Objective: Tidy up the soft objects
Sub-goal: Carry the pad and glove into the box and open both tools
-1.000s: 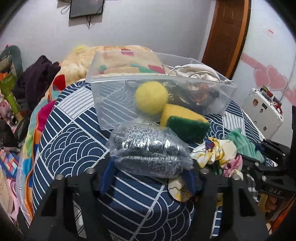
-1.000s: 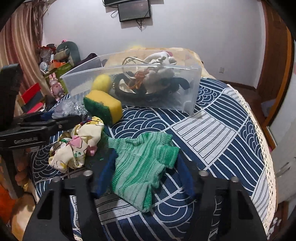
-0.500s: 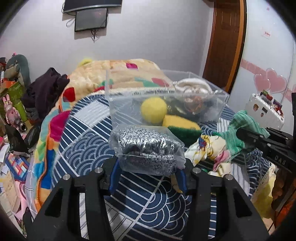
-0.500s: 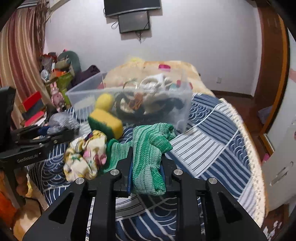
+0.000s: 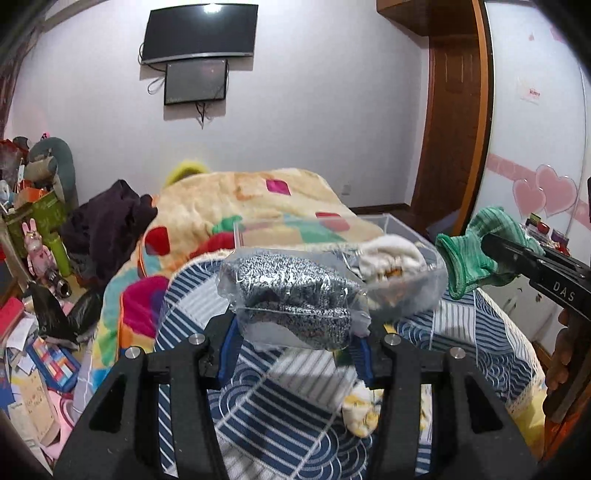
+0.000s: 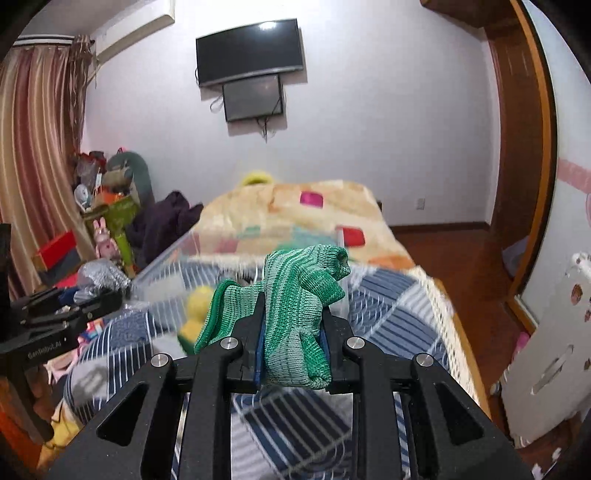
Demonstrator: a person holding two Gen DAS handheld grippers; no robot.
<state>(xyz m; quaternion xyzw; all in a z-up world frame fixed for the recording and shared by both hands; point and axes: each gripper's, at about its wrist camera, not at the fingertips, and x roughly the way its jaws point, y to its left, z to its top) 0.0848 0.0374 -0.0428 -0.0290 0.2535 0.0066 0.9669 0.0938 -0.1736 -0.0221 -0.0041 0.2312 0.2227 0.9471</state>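
- Since a second ago, when both tools sat low at the bedspread, the views have tipped up: the wall with its two dark screens [image 5: 199, 31] now fills the top of each.
- My left gripper [image 5: 295, 349] pinches the bagged steel-wool scourer [image 5: 291, 295], its blue pads pressed on the plastic wrap; the bundle, then lying on the blue patterned bedspread [image 5: 280, 417], now hangs clear above it, in front of the clear plastic bin [image 5: 413, 258].
- My right gripper [image 6: 291, 341] was spread around the green knit cloth [image 6: 299, 306]; its jaws have just been closing and now clamp the cloth, lifted off the bed.
- The bin sits behind both loads, blurred in the right view.
- Writing: "DAS" on my right tool's side in the left view; lettering on my left tool's side in the right view, too blurred to read fully.
- Count: two grippers, each with one soft thing; one bin; one yellow ball [image 6: 199, 301] and one yellow-green sponge [image 6: 190, 334], both blurred; one floral cloth [image 5: 362, 413] on the bedspread.
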